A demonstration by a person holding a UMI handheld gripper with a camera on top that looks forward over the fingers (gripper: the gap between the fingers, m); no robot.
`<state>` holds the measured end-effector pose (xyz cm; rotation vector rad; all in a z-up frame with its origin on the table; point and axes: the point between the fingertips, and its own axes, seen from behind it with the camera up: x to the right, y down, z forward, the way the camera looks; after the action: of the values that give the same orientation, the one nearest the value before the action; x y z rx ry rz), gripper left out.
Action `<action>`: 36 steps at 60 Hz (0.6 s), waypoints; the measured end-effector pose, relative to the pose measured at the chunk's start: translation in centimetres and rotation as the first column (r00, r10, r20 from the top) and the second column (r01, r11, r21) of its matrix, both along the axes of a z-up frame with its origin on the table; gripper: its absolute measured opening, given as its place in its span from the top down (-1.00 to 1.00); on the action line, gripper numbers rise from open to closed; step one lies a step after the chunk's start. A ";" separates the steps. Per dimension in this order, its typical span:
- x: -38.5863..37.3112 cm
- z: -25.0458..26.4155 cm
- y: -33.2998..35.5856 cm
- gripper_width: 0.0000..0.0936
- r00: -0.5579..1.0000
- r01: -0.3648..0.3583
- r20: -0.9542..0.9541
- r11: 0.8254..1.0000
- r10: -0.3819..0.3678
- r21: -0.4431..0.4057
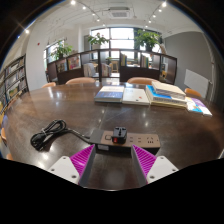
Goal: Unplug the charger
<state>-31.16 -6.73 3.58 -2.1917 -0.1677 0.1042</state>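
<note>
Gripper (114,163) sits low in the frame, its two fingers spread apart — released, nothing pressed between them. The left magenta pad (83,157) and the right one (146,160) angle inward from the lower corners, with bare tabletop showing in the gap.

Just ahead of the fingertips, centre-low in the frame, lies a white power strip (128,138), long side running left to right on the dark wooden table (60,108). A small dark charger (120,134) is plugged into its top face, standing upright near the strip's middle. Small red marks show on the strip beside the charger; what they are I cannot tell. The strip lies beyond the pads, not between them, and neither finger touches it.

Left of the strip, at the mid-left of the frame, a black cable (46,135) lies in a loose coil on the table. Whether it joins the strip or the charger cannot be made out.

Further back on the table, centre to right of the frame, lie stacked books (138,95) — pale covers, one with a bluish-green face — and a few brighter sheets at the far right edge.

Behind the table, in the upper half: chairs, a low partition with framed pictures, large windows (118,40) with potted plants (97,42) on the sill. Shelving stands at the upper left. Ceiling lights show across the top.
</note>
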 end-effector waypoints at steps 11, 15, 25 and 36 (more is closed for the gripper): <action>-0.4 -1.7 6.6 -0.29 0.999 0.029 0.040 1.000 -0.029 0.006; -0.3 -1.9 7.6 0.10 0.999 0.047 0.009 0.999 -0.047 0.019; 0.1 -1.8 7.9 0.61 0.995 0.097 -0.037 0.994 -0.095 0.050; 0.3 0.7 8.3 0.77 0.992 0.114 -0.058 0.993 -0.117 -0.044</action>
<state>-30.89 1.56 4.24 -2.2300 -0.0050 0.1091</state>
